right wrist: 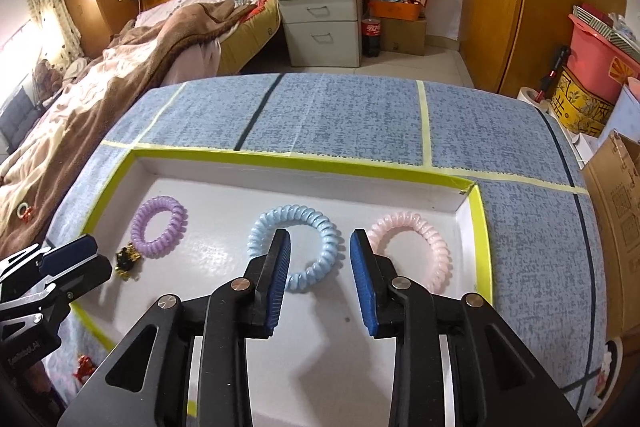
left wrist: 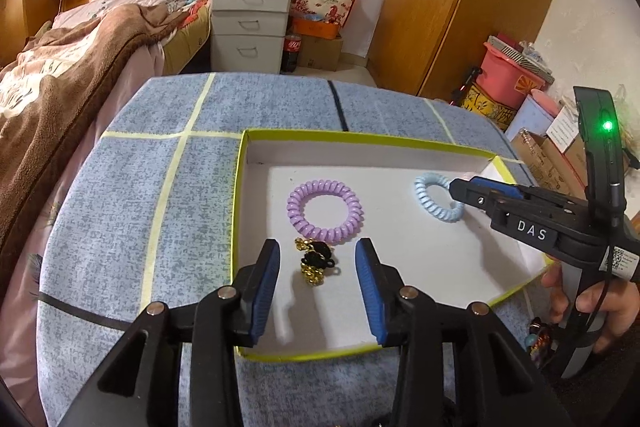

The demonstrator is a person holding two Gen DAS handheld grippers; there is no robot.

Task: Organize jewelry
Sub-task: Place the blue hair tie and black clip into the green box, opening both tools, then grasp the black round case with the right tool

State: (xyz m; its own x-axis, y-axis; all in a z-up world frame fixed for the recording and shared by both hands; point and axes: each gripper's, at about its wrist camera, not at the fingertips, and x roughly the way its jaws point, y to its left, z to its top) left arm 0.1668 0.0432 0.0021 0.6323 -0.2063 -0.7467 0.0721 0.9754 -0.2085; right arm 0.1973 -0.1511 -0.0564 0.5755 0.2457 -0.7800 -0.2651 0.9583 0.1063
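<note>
We see our right gripper (right wrist: 320, 247) open over the white tray (right wrist: 482, 227), jaws straddling the blue coil band's (right wrist: 320, 227) right side. Pink coil band (right wrist: 424, 239) lies right of it, purple coil band (right wrist: 160, 227) left, touching a gold-black charm (right wrist: 126, 261). Left gripper (right wrist: 80, 259) sits by the charm.

A grey drawer cabinet (right wrist: 320, 15) stands between the blanket-covered bed (right wrist: 132, 59) and a cola bottle (right wrist: 371, 37).

Three coil bracelets (right wrist: 295, 247) are being held in the tray (right wrist: 478, 223); the charm (left wrist: 316, 261) is lying between the left hand-held gripper's (left wrist: 318, 287) fingers.
</note>
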